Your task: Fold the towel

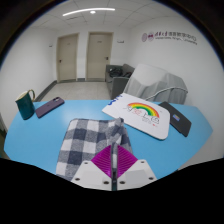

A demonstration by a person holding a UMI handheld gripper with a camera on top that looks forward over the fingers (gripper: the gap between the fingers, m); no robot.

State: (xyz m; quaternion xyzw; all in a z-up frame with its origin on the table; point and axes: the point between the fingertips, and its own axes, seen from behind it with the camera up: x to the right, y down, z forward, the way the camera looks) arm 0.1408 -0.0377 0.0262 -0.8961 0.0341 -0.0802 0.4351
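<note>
A green box (24,101) is seen standing upright near the far left edge of the blue surface (40,135), with a dark flat case (50,106) laid just beside it; both appear to have been set aside, well apart from the work area. Toward the middle, the towel (88,142), a grey-and-white check, is spread flat on the surface, its near edge hanging toward the viewer. Its right-hand part is seen gathered upward into a peak, which is pinched between the pads (108,160) of the hand-held gripper (113,170); the fingers are drawn narrow and pressed on the cloth. The lifted edge is judged to be held this way so that it can be carried across the towel for a fold. To the right, a white card (140,111) bearing a rainbow print is laid flat, touching or nearly touching the towel's far right corner, and a black pad (181,118) is set beyond it. Open blue surface is left ahead of the towel and to its left, so room for a leftward fold is judged ample; the card on the right is the closer obstacle.
</note>
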